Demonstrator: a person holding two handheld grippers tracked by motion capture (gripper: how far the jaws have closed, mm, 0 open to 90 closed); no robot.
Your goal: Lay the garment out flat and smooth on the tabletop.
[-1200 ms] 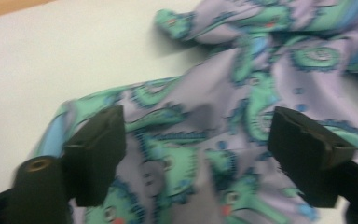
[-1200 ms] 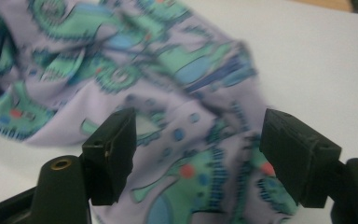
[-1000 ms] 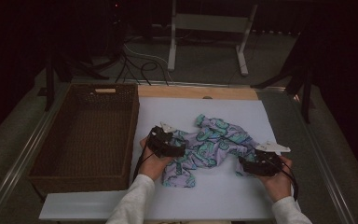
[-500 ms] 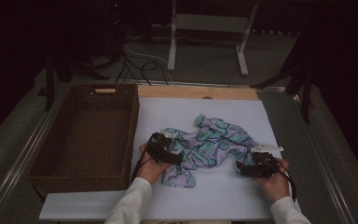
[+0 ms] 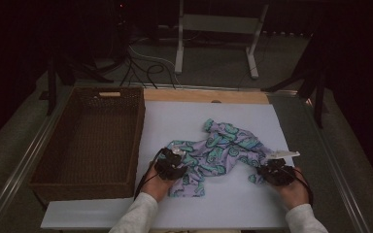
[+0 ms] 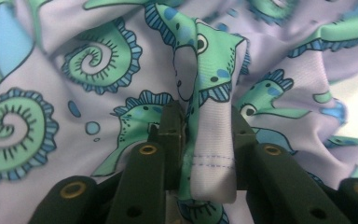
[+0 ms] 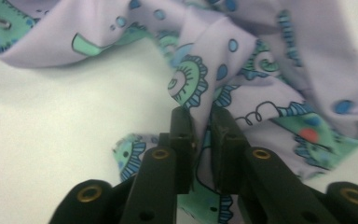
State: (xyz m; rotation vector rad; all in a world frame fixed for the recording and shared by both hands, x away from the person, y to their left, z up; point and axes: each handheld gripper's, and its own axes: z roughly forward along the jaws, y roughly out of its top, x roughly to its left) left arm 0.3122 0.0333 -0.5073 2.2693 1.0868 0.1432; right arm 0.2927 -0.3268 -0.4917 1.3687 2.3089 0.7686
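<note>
On white board: both hand-held grippers just closed, pinching patterned cloth folds.

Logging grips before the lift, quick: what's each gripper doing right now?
Left gripper: jaws have just closed, shut on a hemmed fold of the cloth.
Right gripper: jaws have just closed, shut on the cloth's edge.

The high view is dim and a little grainy, the room beyond the table sinking into near black while the white tabletop catches a soft light from above with no glare. Both gripper views are far brighter and evenly lit, the patterned cloth sharp at mid-distance, with only faint shadows in its folds and under its edge. The black jaws at the bottom edge sit slightly soft, and shapes stretch toward the corners
</note>
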